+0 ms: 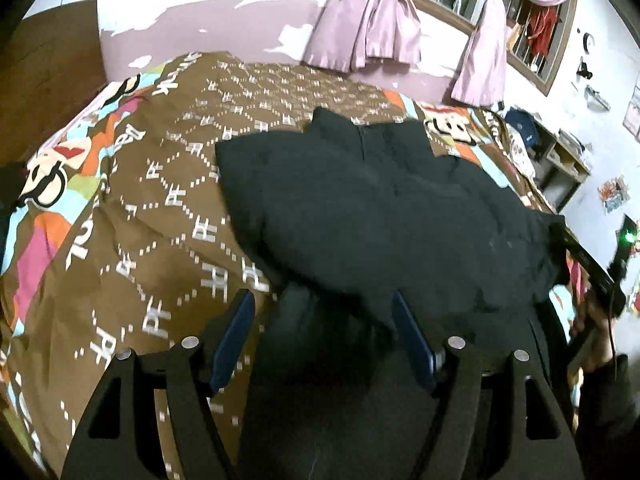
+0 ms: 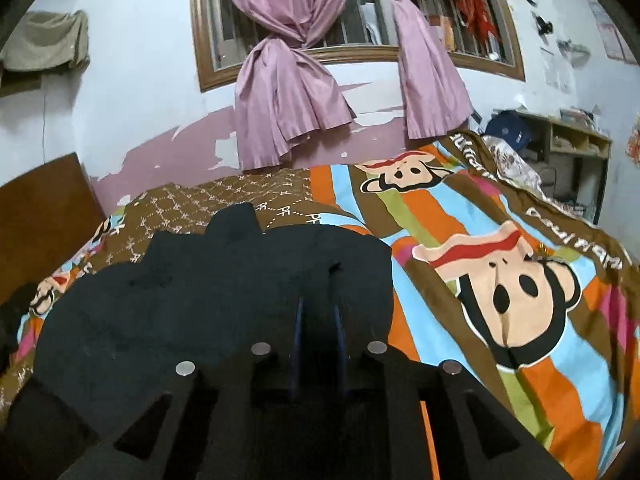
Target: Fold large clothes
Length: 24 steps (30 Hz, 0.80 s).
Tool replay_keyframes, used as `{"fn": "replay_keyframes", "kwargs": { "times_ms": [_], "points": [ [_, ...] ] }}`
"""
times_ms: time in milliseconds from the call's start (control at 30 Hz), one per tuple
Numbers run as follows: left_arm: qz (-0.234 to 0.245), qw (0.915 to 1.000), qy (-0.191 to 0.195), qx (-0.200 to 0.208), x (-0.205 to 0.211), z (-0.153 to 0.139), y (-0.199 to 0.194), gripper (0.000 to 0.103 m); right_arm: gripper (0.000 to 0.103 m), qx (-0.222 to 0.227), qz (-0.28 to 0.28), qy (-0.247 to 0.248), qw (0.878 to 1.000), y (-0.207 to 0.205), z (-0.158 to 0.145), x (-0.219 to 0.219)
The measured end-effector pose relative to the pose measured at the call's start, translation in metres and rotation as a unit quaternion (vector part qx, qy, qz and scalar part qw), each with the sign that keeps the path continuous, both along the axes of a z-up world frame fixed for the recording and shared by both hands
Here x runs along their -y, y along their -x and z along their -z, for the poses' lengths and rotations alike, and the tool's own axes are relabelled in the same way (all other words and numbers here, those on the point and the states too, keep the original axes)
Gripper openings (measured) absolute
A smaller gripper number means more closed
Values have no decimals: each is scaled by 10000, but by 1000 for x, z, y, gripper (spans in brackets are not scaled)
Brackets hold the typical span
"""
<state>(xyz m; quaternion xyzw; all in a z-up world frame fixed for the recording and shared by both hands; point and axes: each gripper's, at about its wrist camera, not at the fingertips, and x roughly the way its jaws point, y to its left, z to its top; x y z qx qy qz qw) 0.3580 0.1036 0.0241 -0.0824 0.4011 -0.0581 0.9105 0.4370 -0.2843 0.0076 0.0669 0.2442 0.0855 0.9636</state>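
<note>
A black garment (image 1: pixel 384 208) lies spread on the bed's patterned cover (image 1: pixel 132 200) — brown with cartoon monkeys. The left gripper (image 1: pixel 324 312) hangs over the garment's near edge with its blue pads (image 1: pixel 236 332) wide apart. The right gripper (image 2: pixel 318 320) sits at the opposite side, its pads nearly together — whether cloth is pinched between them, I cannot tell. Pink knotted curtains (image 2: pixel 288 80) hang behind.

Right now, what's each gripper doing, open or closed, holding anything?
Left gripper: open, jaws wide over the near edge of the black garment, gripping nothing.
Right gripper: jaws nearly together; too dark to tell whether they pinch the garment.
</note>
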Motion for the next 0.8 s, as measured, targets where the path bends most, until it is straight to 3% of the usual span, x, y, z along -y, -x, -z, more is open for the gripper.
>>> {"fn": "replay_keyframes", "kwargs": {
  "times_ms": [67,133,233,300,367,433,533,700,800],
  "points": [
    [-33,9999,-112,9,1,2,-9,65,45,-82,-88,-113,9999,0,2,0],
    [-125,9997,-137,-184,1,10,-17,65,62,-292,-117,-292,9991,1,13,4],
    [-221,9974,615,-310,-20,25,-22,65,63,-644,-178,-719,9952,-2,28,15],
    [-349,9903,1266,-447,-43,40,-24,65,50,-762,-344,-1165,9897,-1,35,22],
    [-503,9819,1732,-572,-62,51,-28,65,24,-797,-356,-1217,9887,-1,36,24],
    [-690,9727,2117,-660,-82,62,-33,65,15,-761,-395,-1233,9887,0,32,26],
    [-872,9641,2429,-617,-102,70,-43,65,11,-643,-284,-1361,9882,-1,20,32],
    [-639,9551,2855,-455,-120,76,-74,65,10,-572,-87,-1289,9900,-11,10,34],
    [-468,9346,3439,-782,-123,89,-95,64,10,-531,-45,-1130,9922,-7,10,32]
  ]
}}
